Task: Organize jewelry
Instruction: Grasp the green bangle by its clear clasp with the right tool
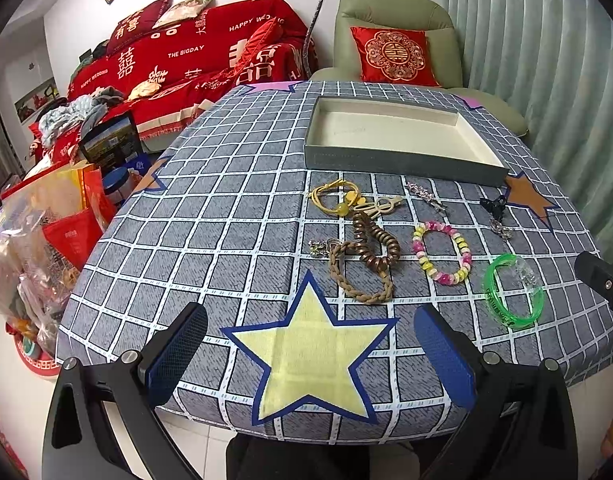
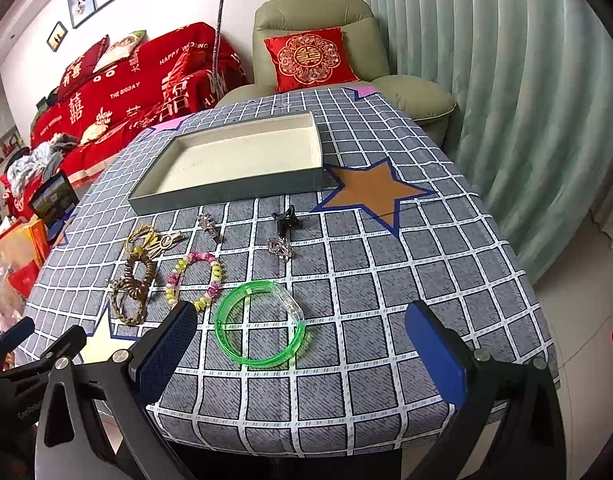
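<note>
we judged the job not yet begun: the tray (image 1: 402,160) lay bare at the far side of the table (image 1: 226,220), white-lined with grey walls, and every piece of jewelry sat outside it on the checked cloth, in a loose row between the tray and our near edge. both tongs hung above that near edge, holding nothing; the left gripper (image 1: 310,360) had its blue pads spread wide over the yellow star (image 1: 310,364), and the right gripper (image 2: 302,356) was spread just as wide, with the green bangle (image 2: 258,324) lying between its fingers on the cloth below. we took the first pick to be the step in hand, and the bangle the likely one for the right side. the next move, as we saw it, called for lowering over one rim of the ring and pinching across the thin band, since it lay flat and gave little to catch. going down in size, the bangle was clear green with a paler clasp part; the braided cord (image 1: 362,276) and the brown coil (image 1: 374,244) overlapped and would likely drag each other; the pink and yellow beads (image 1: 442,252) lay apart in an open loop; the yellow ties (image 1: 330,196) touched a pale clip (image 1: 378,206); the black clip (image 2: 284,218) and the silver pieces (image 2: 280,248) were small and far from both grippers.
</note>
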`<state>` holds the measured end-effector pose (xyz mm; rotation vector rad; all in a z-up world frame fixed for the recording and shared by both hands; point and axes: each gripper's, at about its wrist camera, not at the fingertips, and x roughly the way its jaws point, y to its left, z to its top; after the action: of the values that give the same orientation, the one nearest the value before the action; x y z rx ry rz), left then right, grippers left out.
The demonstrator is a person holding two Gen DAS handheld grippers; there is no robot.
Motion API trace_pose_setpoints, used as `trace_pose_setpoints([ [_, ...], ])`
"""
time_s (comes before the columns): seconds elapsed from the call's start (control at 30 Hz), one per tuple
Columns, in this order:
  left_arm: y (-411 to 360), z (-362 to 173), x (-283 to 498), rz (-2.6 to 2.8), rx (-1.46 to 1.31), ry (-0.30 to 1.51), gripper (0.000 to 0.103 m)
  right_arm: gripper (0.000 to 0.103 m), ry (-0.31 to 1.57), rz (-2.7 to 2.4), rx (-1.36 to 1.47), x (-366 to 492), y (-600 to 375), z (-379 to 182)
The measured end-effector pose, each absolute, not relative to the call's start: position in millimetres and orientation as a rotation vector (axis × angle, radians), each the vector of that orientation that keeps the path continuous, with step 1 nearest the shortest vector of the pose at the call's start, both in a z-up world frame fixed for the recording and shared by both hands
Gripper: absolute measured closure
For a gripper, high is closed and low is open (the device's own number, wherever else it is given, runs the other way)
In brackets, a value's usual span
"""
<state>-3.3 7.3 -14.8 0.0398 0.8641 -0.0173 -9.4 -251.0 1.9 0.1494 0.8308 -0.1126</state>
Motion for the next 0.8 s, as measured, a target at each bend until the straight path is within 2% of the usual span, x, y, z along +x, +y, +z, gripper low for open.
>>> trace_pose_setpoints([
  [0.8,32,-58,50,-0.057,-0.049,1.003,0.000,0.000,0.994,-0.127,0.154,12,-275,-41],
])
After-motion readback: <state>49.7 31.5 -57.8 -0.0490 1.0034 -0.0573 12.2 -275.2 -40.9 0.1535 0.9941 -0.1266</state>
